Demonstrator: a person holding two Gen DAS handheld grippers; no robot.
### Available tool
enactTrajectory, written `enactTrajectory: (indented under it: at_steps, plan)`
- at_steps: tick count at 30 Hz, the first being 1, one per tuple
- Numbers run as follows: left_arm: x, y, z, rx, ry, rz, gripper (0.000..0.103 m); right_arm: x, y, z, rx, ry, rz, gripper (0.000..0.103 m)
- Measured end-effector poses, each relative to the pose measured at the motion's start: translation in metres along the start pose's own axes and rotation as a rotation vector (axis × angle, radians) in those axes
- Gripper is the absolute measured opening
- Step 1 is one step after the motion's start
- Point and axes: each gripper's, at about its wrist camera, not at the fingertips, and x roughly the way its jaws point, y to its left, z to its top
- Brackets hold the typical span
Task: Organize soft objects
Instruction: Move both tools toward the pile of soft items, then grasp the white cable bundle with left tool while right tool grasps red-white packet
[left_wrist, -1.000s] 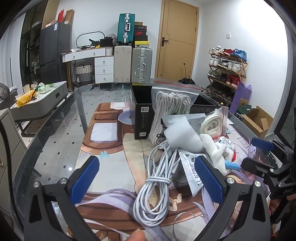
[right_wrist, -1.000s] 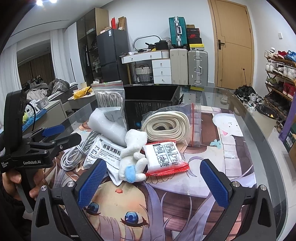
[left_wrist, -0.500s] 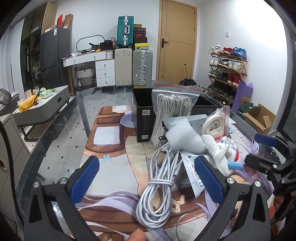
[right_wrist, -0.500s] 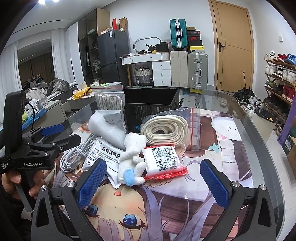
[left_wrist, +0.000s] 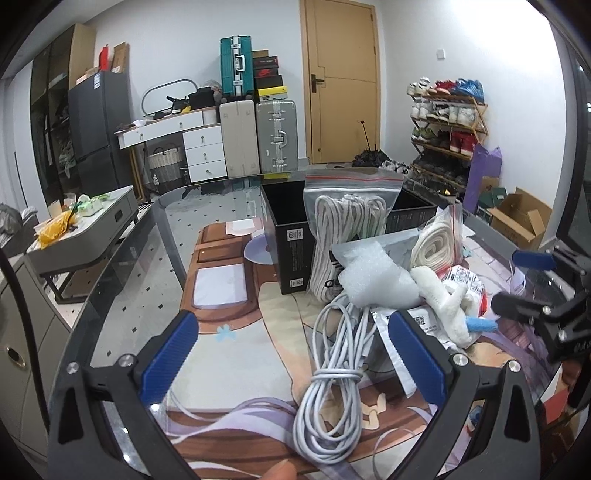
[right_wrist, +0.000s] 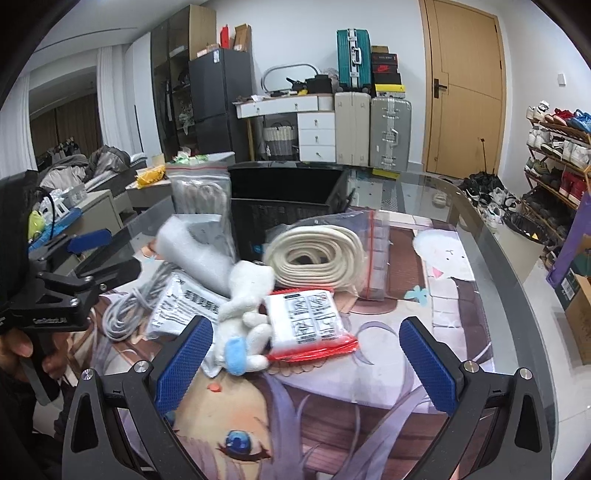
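A lived-in home is indicated. A shoe rack (left_wrist: 447, 122) loaded with sneakers is seen beside a wooden door (left_wrist: 340, 81). Suitcases (left_wrist: 258, 136) are stacked by a white drawer unit (left_wrist: 205, 149), and a dark fridge (left_wrist: 98, 133) stands behind a glass table (left_wrist: 122, 295) covered with a cartoon-printed mat (right_wrist: 332, 424).

Behind the glass table (left_wrist: 122, 295) stand a door (left_wrist: 341, 79), three suitcases (left_wrist: 275, 138), white drawers (left_wrist: 205, 153), a dark fridge (left_wrist: 98, 133) and a shoe rack (left_wrist: 448, 122).

White plush toy (right_wrist: 243, 295), grey cable (left_wrist: 332, 384), red-edged packet (right_wrist: 310, 332), black box (right_wrist: 284, 199).
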Motion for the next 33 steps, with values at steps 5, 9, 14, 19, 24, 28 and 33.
enactTrajectory:
  at_steps: [5,9,14,19,24,28,33]
  plan:
    - [0.01,0.004,-0.001,-0.002,0.034,0.0,0.103,0.008,-0.012,0.006,-0.002,0.042,-0.045,0.103]
    - [0.019,0.008,0.002,-0.004,0.073,0.002,0.103,0.016,-0.019,0.012,-0.002,0.08,-0.074,0.103]
    - [0.028,0.012,0.001,-0.003,0.118,-0.022,0.103,0.031,-0.02,0.014,-0.046,0.144,-0.087,0.103]
    - [0.029,0.012,-0.002,0.023,0.184,-0.06,0.103,0.045,-0.015,0.015,-0.063,0.182,-0.054,0.103]
    - [0.036,0.008,-0.002,0.047,0.227,-0.071,0.102,0.054,-0.011,0.015,-0.092,0.211,-0.033,0.101]
    - [0.042,0.009,-0.003,0.041,0.25,-0.088,0.095,0.064,-0.012,0.014,-0.088,0.241,0.002,0.088]
    - [0.047,0.002,-0.008,0.067,0.286,-0.121,0.077,0.069,-0.013,0.013,-0.08,0.253,0.015,0.084]
